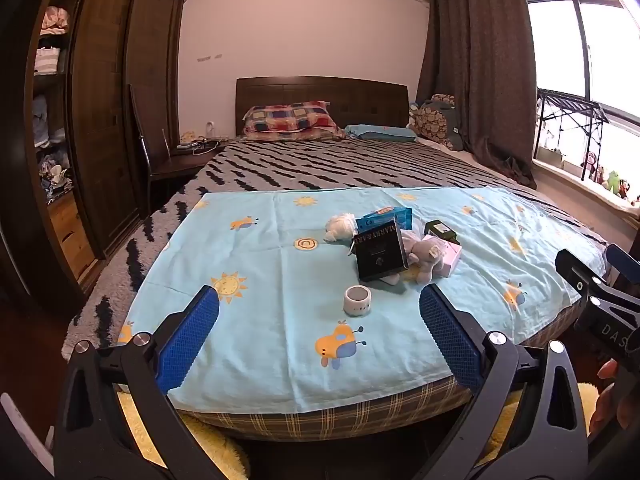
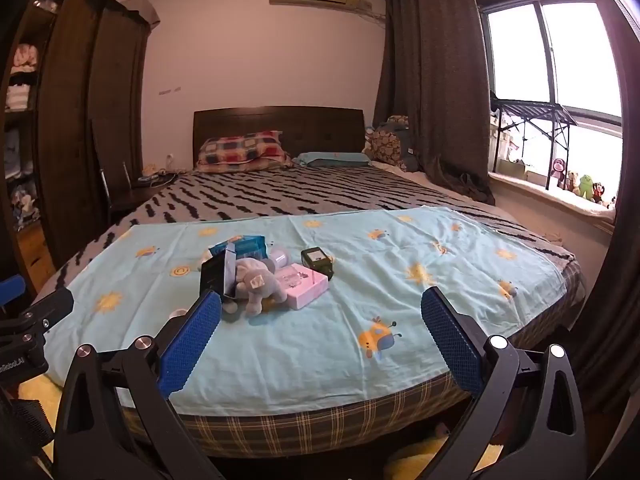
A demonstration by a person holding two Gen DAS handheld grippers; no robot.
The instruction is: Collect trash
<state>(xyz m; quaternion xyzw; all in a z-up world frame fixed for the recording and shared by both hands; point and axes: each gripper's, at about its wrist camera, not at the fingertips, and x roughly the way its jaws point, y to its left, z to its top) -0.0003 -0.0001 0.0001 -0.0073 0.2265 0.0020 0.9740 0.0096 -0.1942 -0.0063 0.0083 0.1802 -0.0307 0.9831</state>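
A pile of items lies on a light blue cartoon sheet (image 1: 248,280) at the foot of the bed. It holds a black box (image 1: 380,254), a blue packet (image 1: 384,218), a crumpled white tissue (image 1: 340,226), a grey plush toy (image 1: 426,254), a pink box (image 1: 450,258) and a dark green box (image 1: 440,230). A small white cup (image 1: 357,300) stands nearer to me. My left gripper (image 1: 320,324) is open and empty, short of the cup. My right gripper (image 2: 320,328) is open and empty, in front of the grey plush toy (image 2: 256,280), the pink box (image 2: 306,284) and the dark green box (image 2: 318,262).
The bed has a black and grey striped blanket (image 1: 340,164) and pillows (image 1: 290,120) at the headboard. A dark wardrobe (image 1: 104,112) stands at the left, with a chair (image 1: 160,160) beside the bed. Curtains (image 2: 432,92) and a window sill with toys (image 2: 580,188) are at the right.
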